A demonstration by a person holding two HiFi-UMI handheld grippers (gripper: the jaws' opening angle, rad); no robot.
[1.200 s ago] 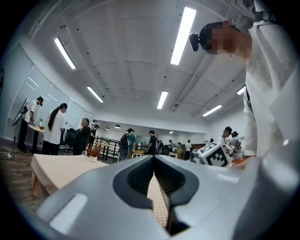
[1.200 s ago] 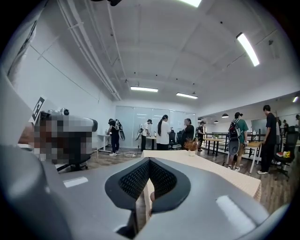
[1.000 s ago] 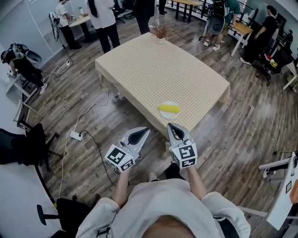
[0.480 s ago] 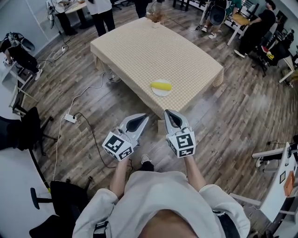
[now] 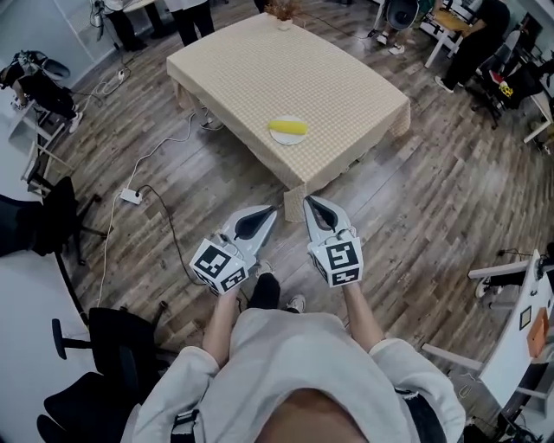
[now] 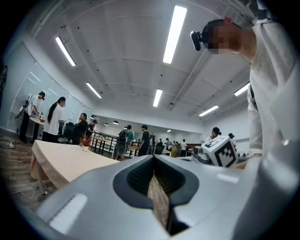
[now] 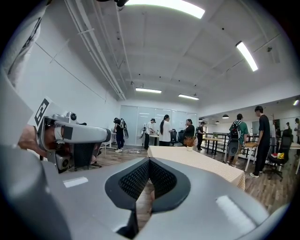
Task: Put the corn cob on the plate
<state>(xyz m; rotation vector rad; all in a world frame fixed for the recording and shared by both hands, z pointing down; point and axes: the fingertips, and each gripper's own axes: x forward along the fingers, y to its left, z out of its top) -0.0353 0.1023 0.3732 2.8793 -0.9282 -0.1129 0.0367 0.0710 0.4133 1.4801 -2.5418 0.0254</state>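
Observation:
A yellow corn cob (image 5: 287, 128) lies on a white plate (image 5: 277, 138) near the front edge of the low table with a beige cloth (image 5: 260, 69). Both of my grippers hang over the wooden floor, well short of the table. The left gripper (image 5: 271, 209) is shut with nothing in it, its jaws meeting at the tip (image 6: 153, 159). Beside it, the right gripper (image 5: 309, 201) is also shut and empty (image 7: 149, 161). From each gripper view only the table (image 6: 61, 161) (image 7: 197, 161) shows ahead; the plate and corn are not visible there.
A power strip with cables (image 5: 132, 196) lies on the floor at the left. Black office chairs (image 5: 52, 229) stand at the left edge. A small vase of dried plants (image 5: 281, 10) sits at the table's far end. Several people stand beyond the table. A white desk (image 5: 519, 346) is at the right.
The view has pulled back from the table: the plate with the corn sits farther from both grippers than a second ago. Both grippers have stayed shut and side by side.

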